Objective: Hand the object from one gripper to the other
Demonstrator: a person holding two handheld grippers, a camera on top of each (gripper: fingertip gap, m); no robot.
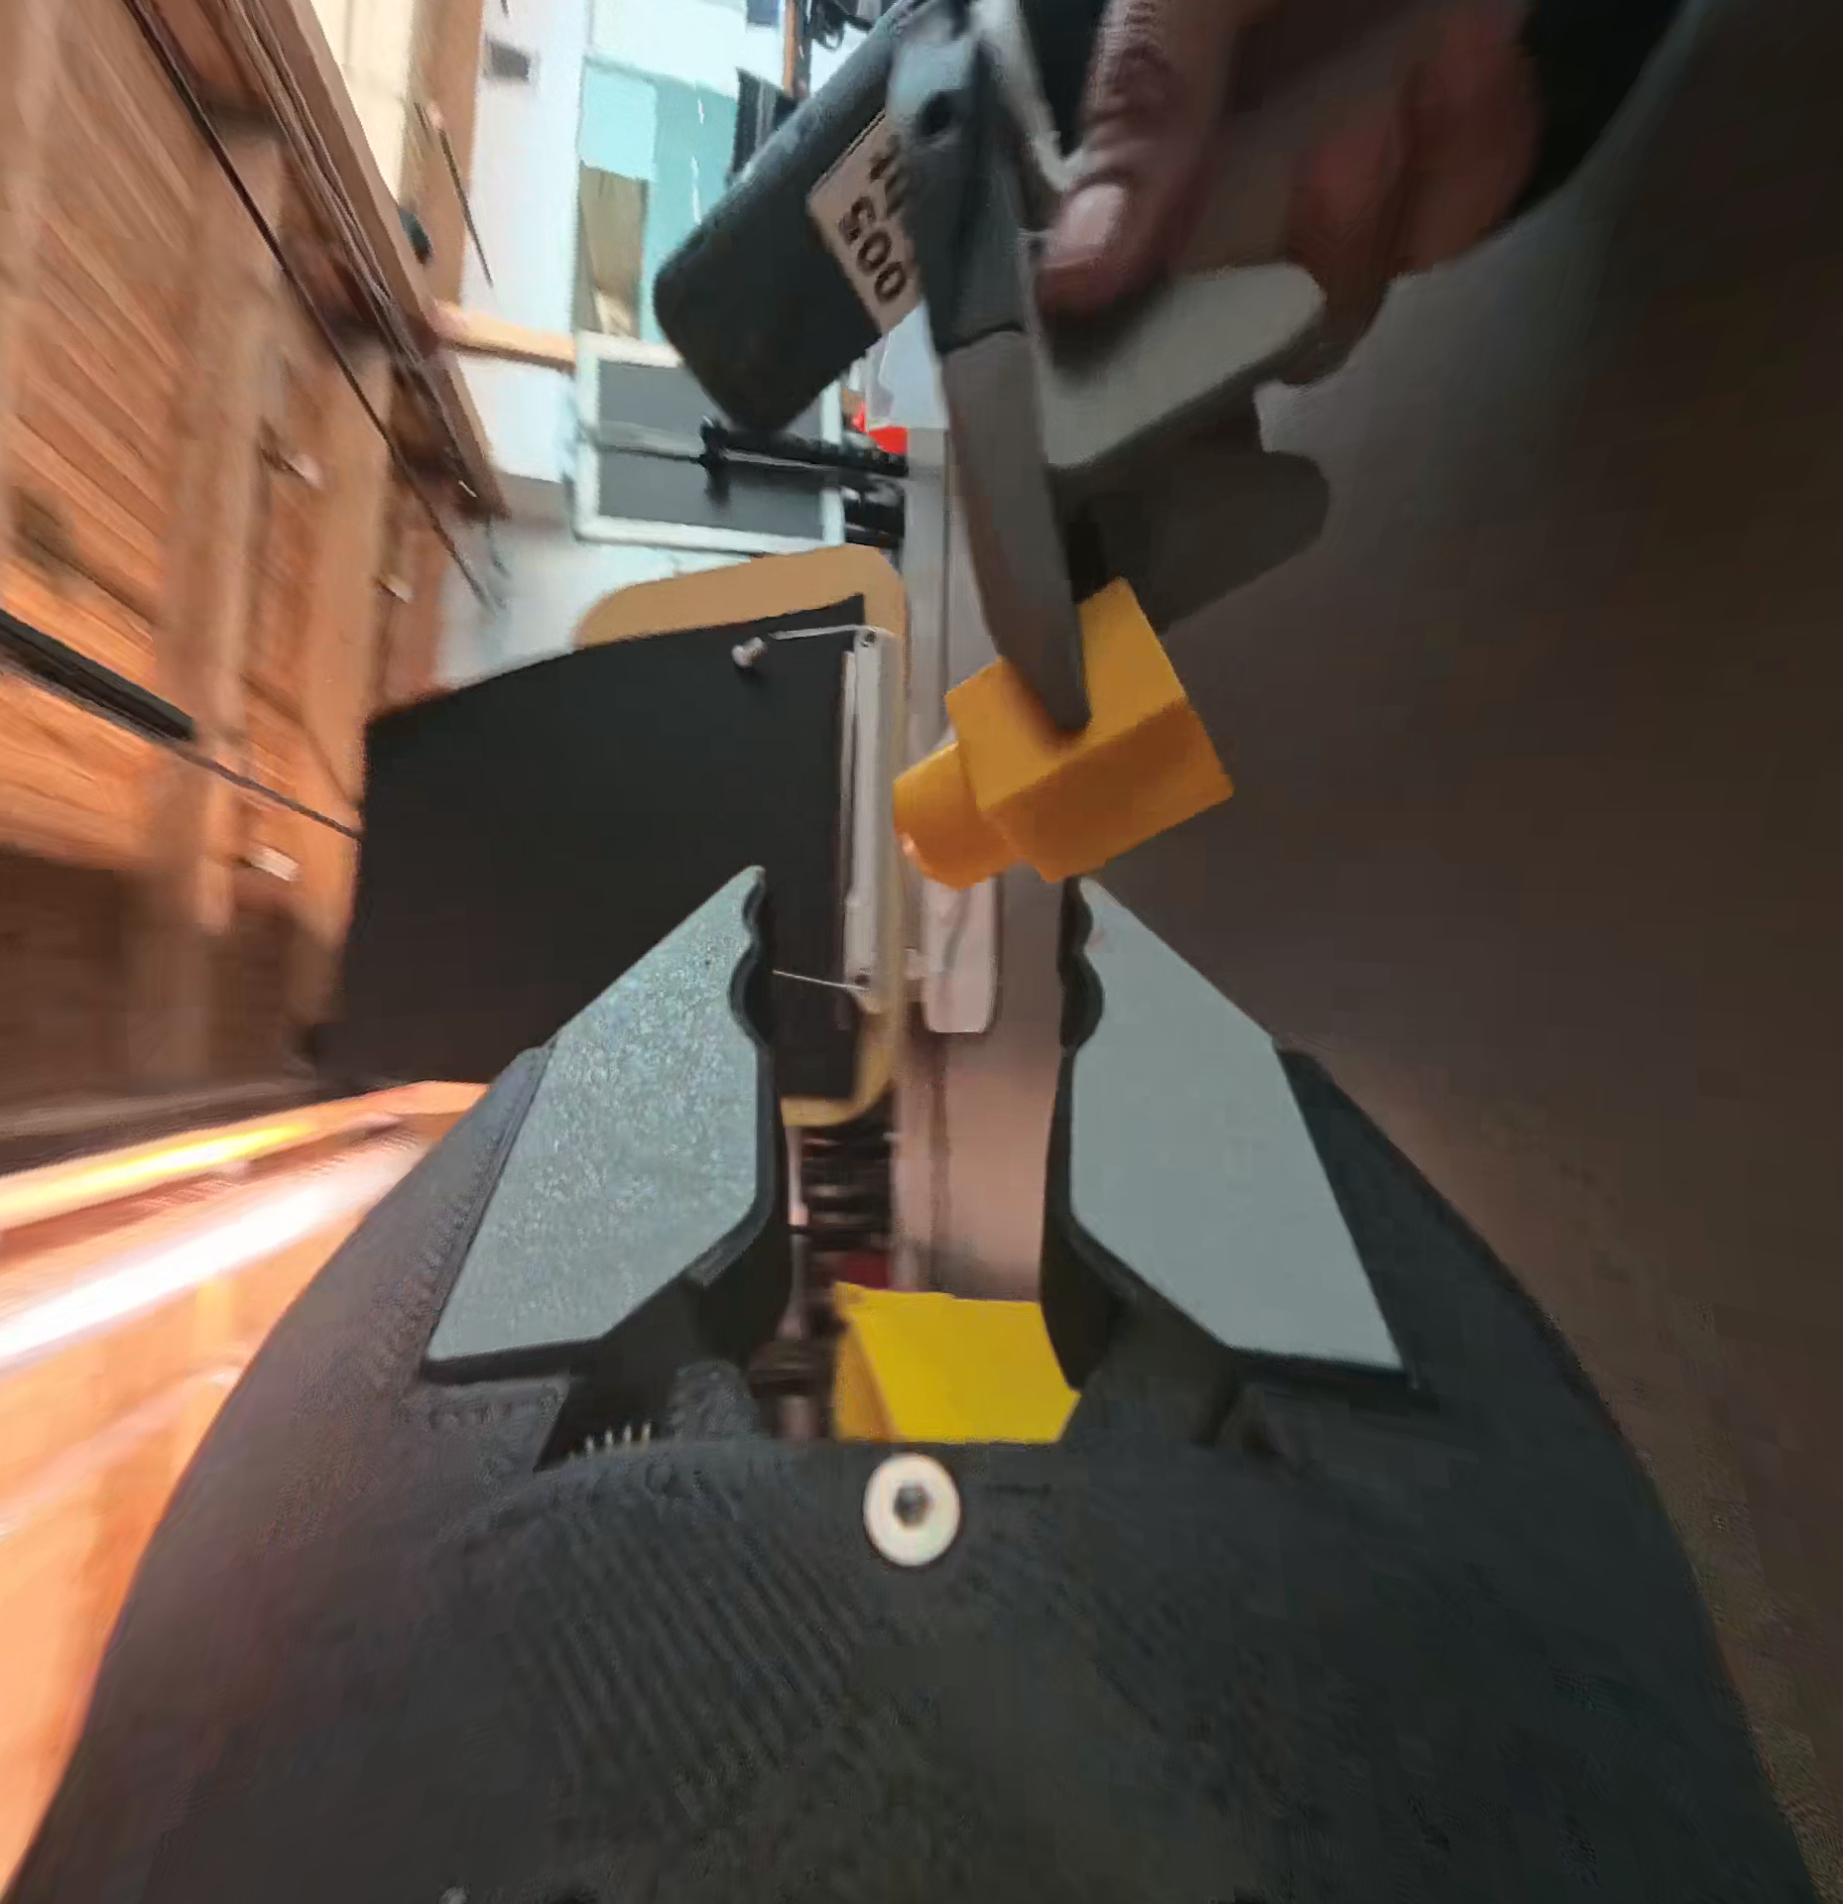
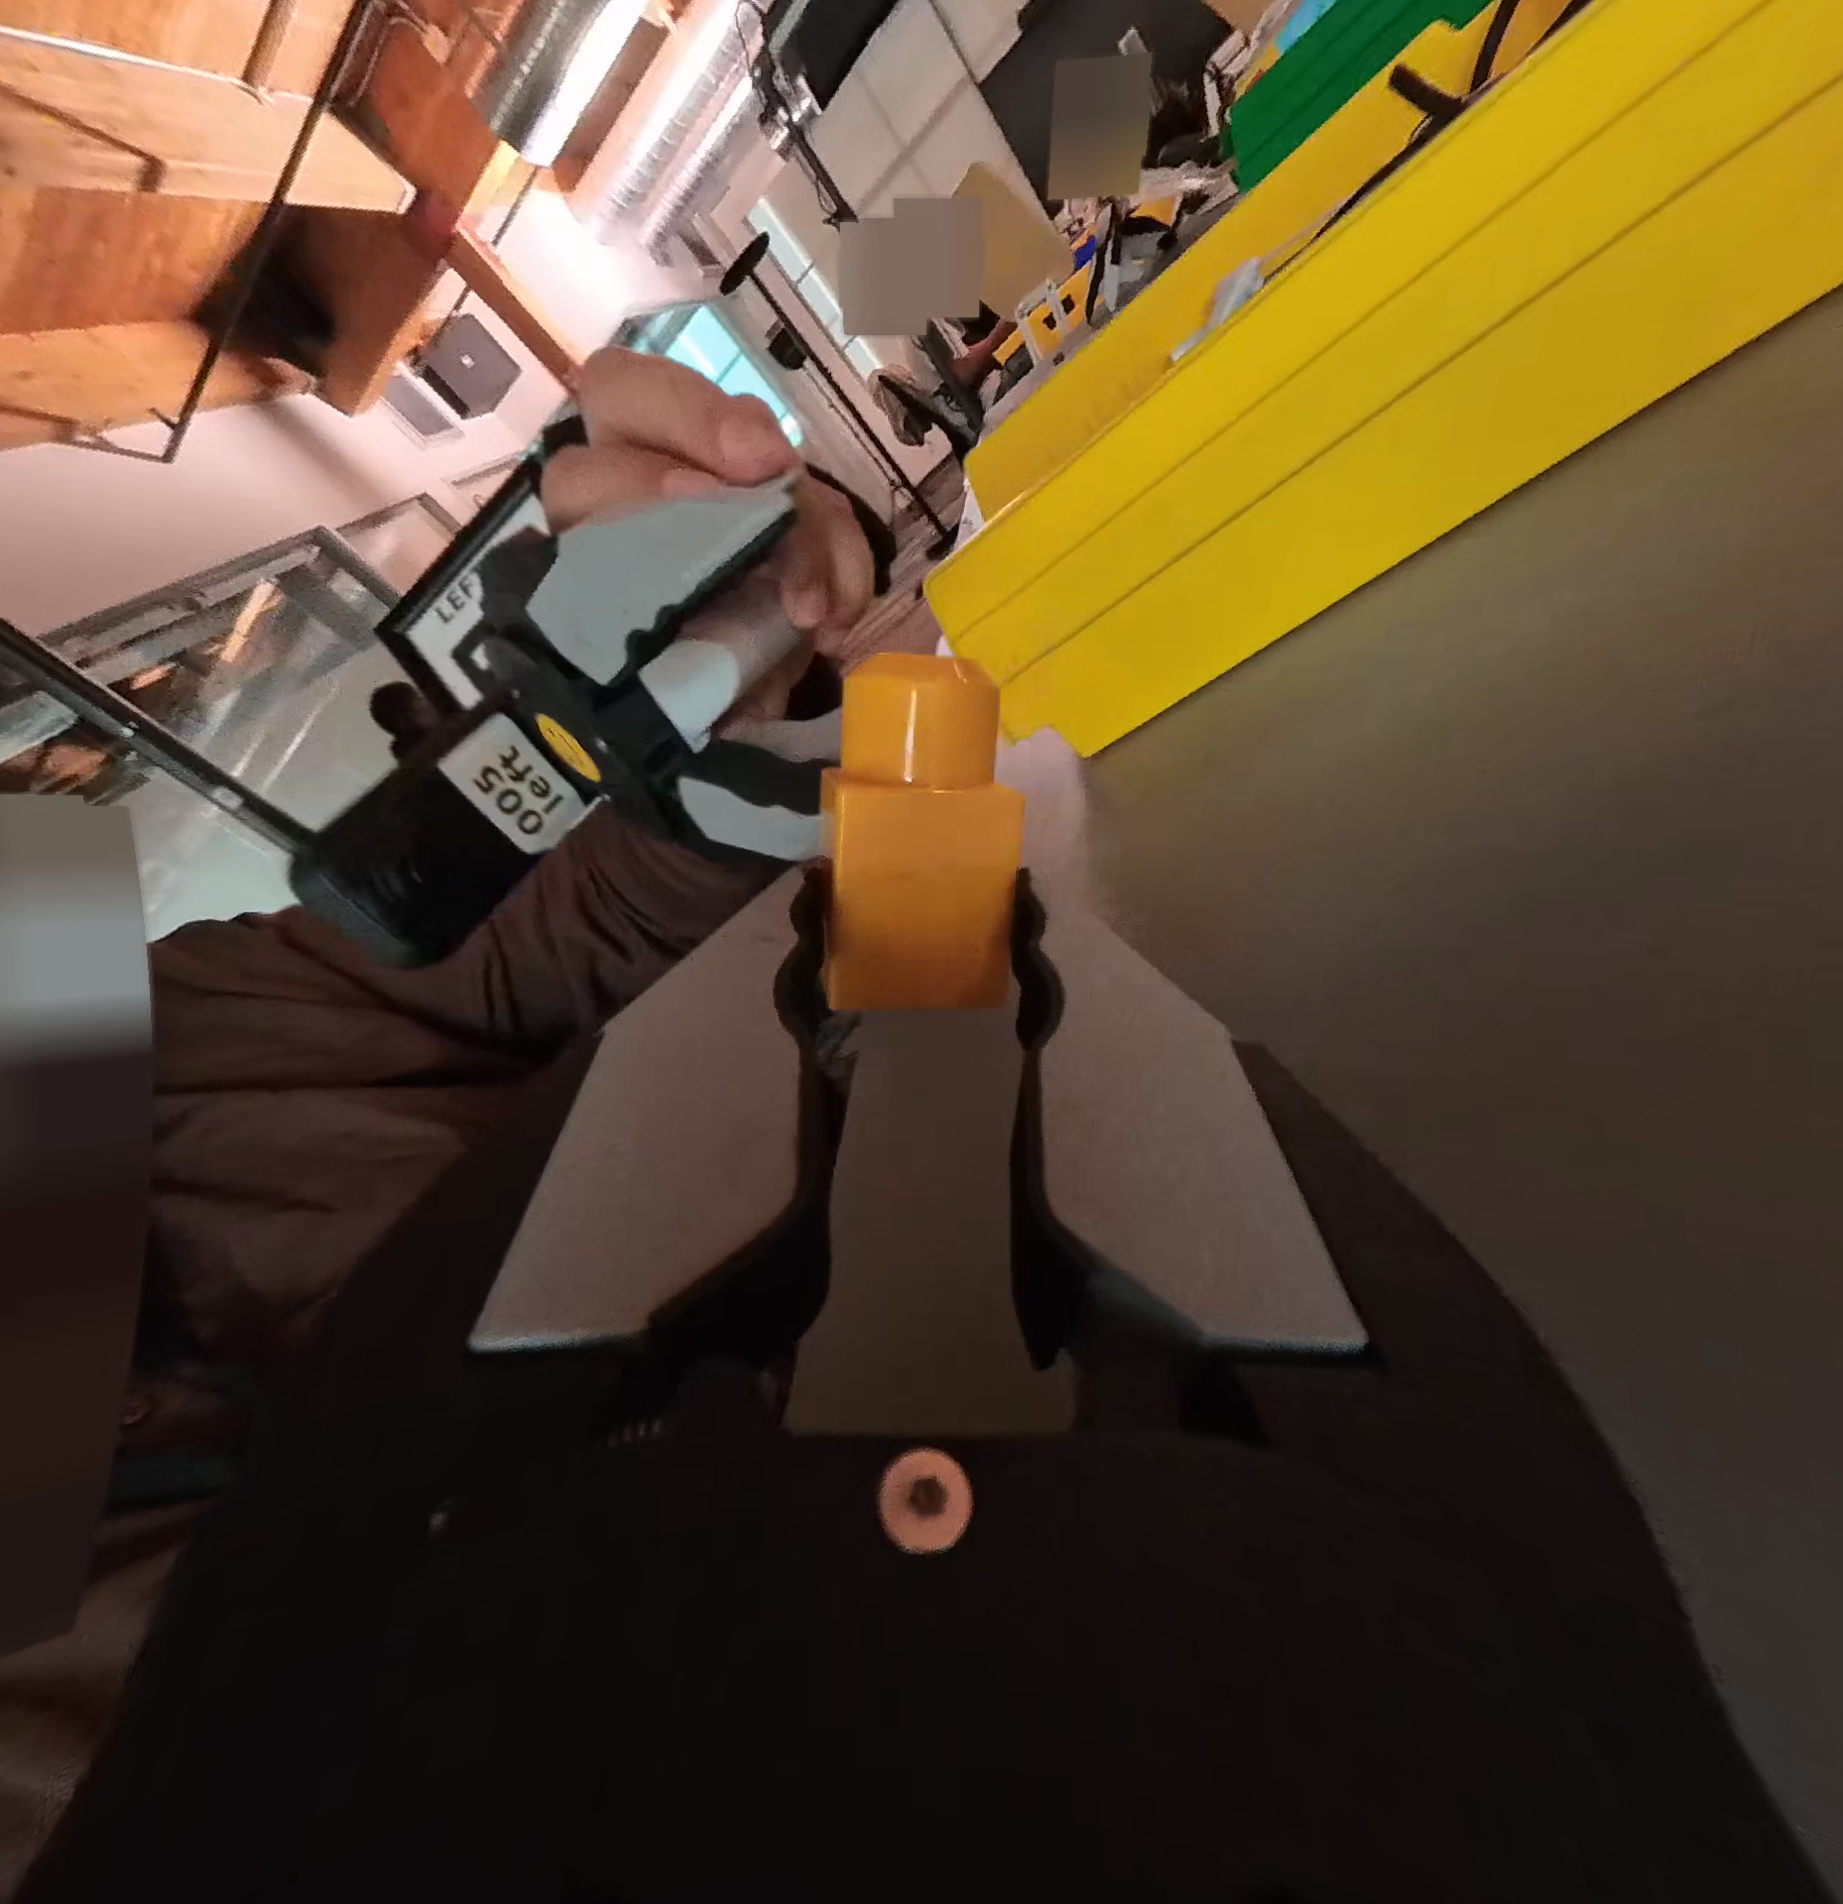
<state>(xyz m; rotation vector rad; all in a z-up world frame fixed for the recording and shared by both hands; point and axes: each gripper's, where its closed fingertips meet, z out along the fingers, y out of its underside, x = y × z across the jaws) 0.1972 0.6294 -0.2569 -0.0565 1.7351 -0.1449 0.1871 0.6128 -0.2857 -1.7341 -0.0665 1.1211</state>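
Gripping the yellow block [image 2: 923, 886] between its fingertips, the right claw [image 2: 917, 948] is clamped.
Left claw [image 1: 912, 927] gapes empty, just beside it.

In the left wrist view, motion blur is smearing the brown wooden wall [image 1: 175, 515] across the left half of the frame, so its details cannot be made out. The right gripper [image 1: 1077, 701] is entering from the top edge, which is cutting off its body, and one finger [image 1: 1020, 495] is covering part of the yellow block [image 1: 1093, 793]. In the right wrist view, the yellow bins [image 2: 1361, 392] are running out of the upper right corner. The block is hiding part of the left gripper [image 2: 732, 711] behind it at mid-frame.
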